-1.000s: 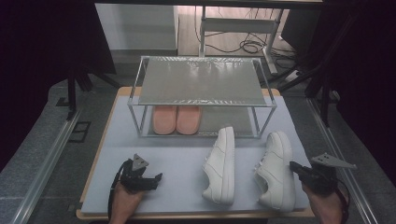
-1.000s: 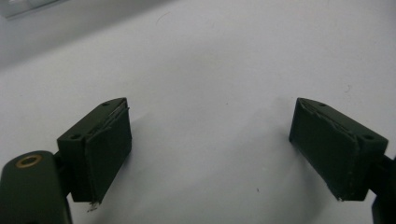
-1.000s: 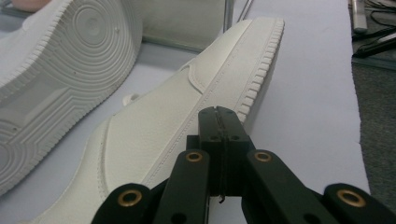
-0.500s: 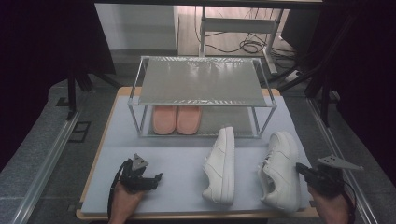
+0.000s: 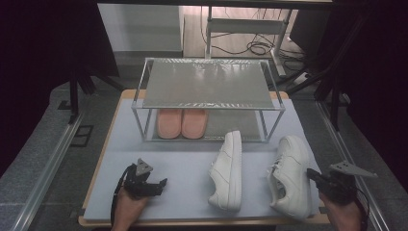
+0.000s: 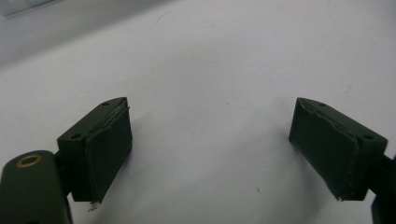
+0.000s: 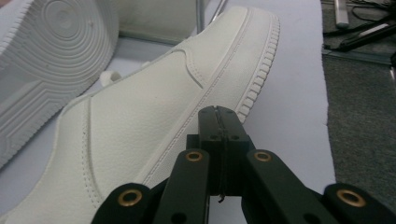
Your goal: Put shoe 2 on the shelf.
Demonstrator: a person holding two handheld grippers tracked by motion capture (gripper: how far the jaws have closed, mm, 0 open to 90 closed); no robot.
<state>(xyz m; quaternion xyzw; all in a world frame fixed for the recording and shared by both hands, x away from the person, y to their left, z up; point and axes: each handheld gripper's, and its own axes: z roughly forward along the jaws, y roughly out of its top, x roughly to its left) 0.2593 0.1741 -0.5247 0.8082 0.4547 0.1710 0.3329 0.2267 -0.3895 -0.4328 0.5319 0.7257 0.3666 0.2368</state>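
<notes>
R gripper (image 7: 219,114) has nudged R shoe (image 5: 290,175) askew, toe swung right; jaws clenched, prob. empty. L gripper (image 6: 210,154) idle w/ jaws released over counter (image 5: 187,166).

The right-hand white sneaker (image 7: 154,140) looks like smooth, faintly grained leather with neat stitching, its rubber sole edge ribbed; the other sneaker (image 7: 42,65), lying on its side, shows a sole moulded in concentric rings. The table mat (image 5: 187,168) is a matt pale sheet (paper or plastic, hard to tell) over a wood-edged board (image 5: 103,159). The rack (image 5: 207,86) has shiny metal tubing and a dull grey shelf. The left gripper (image 6: 210,154) has matt black pads.
</notes>
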